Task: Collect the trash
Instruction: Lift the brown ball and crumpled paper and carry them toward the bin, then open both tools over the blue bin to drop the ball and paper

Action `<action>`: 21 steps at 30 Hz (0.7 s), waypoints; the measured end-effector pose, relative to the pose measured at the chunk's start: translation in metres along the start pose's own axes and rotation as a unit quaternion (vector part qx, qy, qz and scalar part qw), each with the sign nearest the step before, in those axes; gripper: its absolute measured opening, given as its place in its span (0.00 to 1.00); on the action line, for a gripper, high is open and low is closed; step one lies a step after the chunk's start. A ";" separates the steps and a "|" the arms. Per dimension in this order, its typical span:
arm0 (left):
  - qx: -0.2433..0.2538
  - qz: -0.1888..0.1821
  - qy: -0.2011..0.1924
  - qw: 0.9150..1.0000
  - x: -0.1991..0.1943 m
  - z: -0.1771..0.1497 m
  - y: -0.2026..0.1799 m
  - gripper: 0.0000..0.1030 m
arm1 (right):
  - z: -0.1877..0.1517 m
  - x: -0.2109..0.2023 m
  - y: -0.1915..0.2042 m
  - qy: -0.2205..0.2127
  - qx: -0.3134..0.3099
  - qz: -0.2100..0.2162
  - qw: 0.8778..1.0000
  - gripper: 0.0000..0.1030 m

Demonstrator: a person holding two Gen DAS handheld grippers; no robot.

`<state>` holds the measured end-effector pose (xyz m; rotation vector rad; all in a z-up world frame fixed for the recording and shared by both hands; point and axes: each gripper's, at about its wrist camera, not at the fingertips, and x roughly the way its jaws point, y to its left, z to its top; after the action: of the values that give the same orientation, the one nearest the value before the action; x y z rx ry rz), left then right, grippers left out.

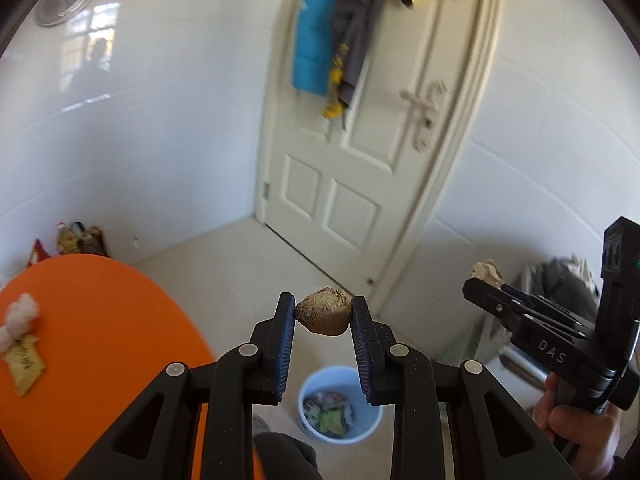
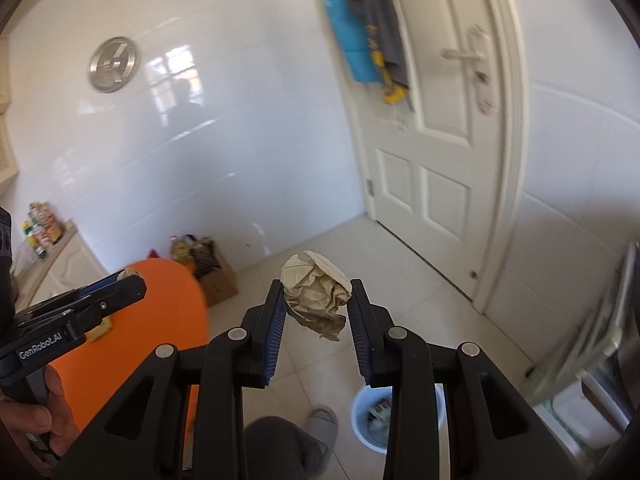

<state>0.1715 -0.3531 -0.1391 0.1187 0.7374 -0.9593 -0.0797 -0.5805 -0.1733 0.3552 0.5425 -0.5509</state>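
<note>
Left gripper: the black two-finger left gripper with blue ribbed pads (image 1: pixel 323 312) is closed on a small brown, rough-skinned lump, perhaps a shrivelled fruit or root scrap (image 1: pixel 325 311), pinched at its two ends right at the fingertips.

Right gripper: the matching black right gripper (image 2: pixel 316 294) clamps a crumpled ball of beige paper (image 2: pixel 316 294) between its tips; a loose corner hangs below the pads.

Where the trash is: both pieces are held in the air above the tiled floor, beside the round orange table (image 1: pixel 100 320). The pale blue plastic waste bin (image 1: pixel 340 436) stands on the floor below and slightly ahead of the left gripper, already holding coloured wrappers.

Brown lump, handling: I judge it firm, light and somewhat rounded, so it could roll out of a tip-only pinch; the ribbed pads help. A grip across its widest middle seems safest.

Paper ball, handling: very light, soft and springy; it should compress and not slip, and nothing here is fragile. Any hold across the bulk would do.

Still on the table: a white fluffy wad (image 1: pixel 18 318) and a yellowish flat wrapper (image 1: pixel 24 364) lie touching, near the table's left edge.

Next move, as I see it: each gripper needs to come over the bin mouth before letting go, since light paper can drift.
</note>
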 end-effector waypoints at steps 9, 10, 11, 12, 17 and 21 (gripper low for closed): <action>0.034 -0.027 0.133 0.990 0.111 -0.028 -0.021 0.23 | -0.053 0.080 -0.087 0.107 0.084 -0.039 0.990 0.30; 0.036 -0.030 0.146 0.988 0.121 -0.032 -0.021 0.23 | -0.058 0.089 -0.093 0.117 0.089 -0.040 0.988 0.30; 0.037 -0.031 0.154 0.987 0.129 -0.034 -0.021 0.23 | -0.062 0.097 -0.098 0.125 0.095 -0.040 0.987 0.30; 0.038 -0.033 0.165 0.985 0.138 -0.036 -0.020 0.23 | -0.066 0.106 -0.104 0.135 0.102 -0.039 0.985 0.30; 0.036 -0.037 0.210 0.976 0.180 -0.043 -0.022 0.23 | -0.081 0.139 -0.124 0.170 0.122 -0.040 0.977 0.30; 0.026 -0.038 0.239 0.970 0.209 -0.044 -0.019 0.24 | -0.087 0.157 -0.136 0.187 0.136 -0.040 0.972 0.33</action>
<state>0.2075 -0.4931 -0.2974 0.3794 1.1665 -1.0366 -0.0790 -0.7114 -0.3558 0.7087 0.8514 -0.6430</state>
